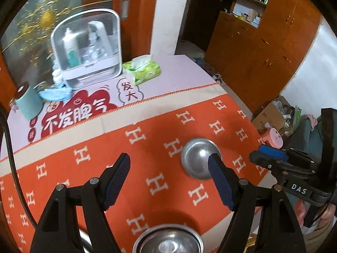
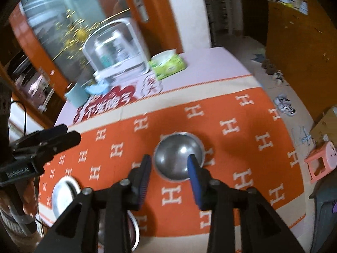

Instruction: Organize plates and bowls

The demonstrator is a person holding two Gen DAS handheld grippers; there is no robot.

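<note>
Jaws of the left gripper stand wide and hold nothing, its blue pads spread over the orange cloth on the tabletop. At about one o'clock from them sits an upturned steel bowl, dome up, partly covered by the right-hand pad; turned over like that it offers only a smooth back and a thin rim against the cloth, which I judge awkward to pinch. At six o'clock a second steel bowl lies mouth up, cut off by the frame edge, probably the start of a stack. The right gripper enters at three o'clock; from here its jaws look nearly together, though the angle is poor. A clear storage box, a tissue pack and a teal cup crowd the far side at eleven o'clock, away from the work. From the right wrist, motion blur softens everything. Here the right gripper's jaws are narrowly parted and empty, straddling the near rim of the same upturned bowl at twelve o'clock, seemingly lined up for a grasp. A steel plate lies at eight o'clock; another dish below the fingers is mostly hidden. The left gripper shows at nine o'clock, side-on.
</note>
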